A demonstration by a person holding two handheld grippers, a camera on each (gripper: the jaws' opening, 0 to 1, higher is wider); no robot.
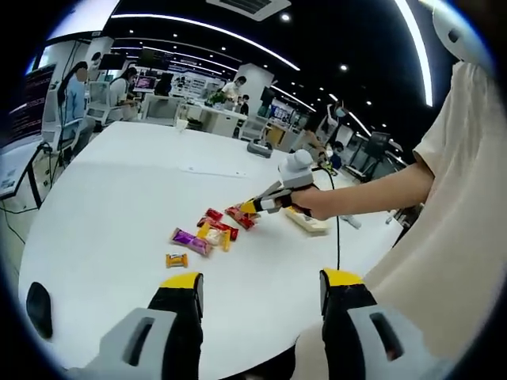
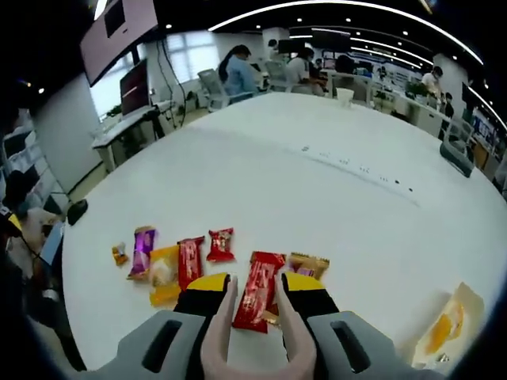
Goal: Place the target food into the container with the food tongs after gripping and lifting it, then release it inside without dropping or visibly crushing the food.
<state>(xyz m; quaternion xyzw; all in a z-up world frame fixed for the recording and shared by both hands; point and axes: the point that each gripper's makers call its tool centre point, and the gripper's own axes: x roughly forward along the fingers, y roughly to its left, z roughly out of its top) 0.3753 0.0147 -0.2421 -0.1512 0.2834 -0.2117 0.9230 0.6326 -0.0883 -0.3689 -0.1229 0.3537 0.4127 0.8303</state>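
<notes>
White bench [image 2: 333, 198] all round, bright and plain. On it, a red wrapper [image 2: 257, 289] sits between yellow-tipped black jaws of the right hand-held gripper [image 2: 255, 305], its body grey. Beside it a smaller red packet [image 2: 221, 244], another red one [image 2: 189, 261], a yellow one [image 2: 163, 273], a purple one [image 2: 142, 250], a tiny orange one [image 2: 120, 254]. The left hand-held gripper [image 1: 261, 286] shows yellow tips on black too. Cream sleeve [image 1: 467, 134] at the right.

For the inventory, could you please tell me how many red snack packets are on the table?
3: a long one between the right hand-held gripper's tongs, a small one beyond, another beside the yellow packet. More may be hidden.
</notes>
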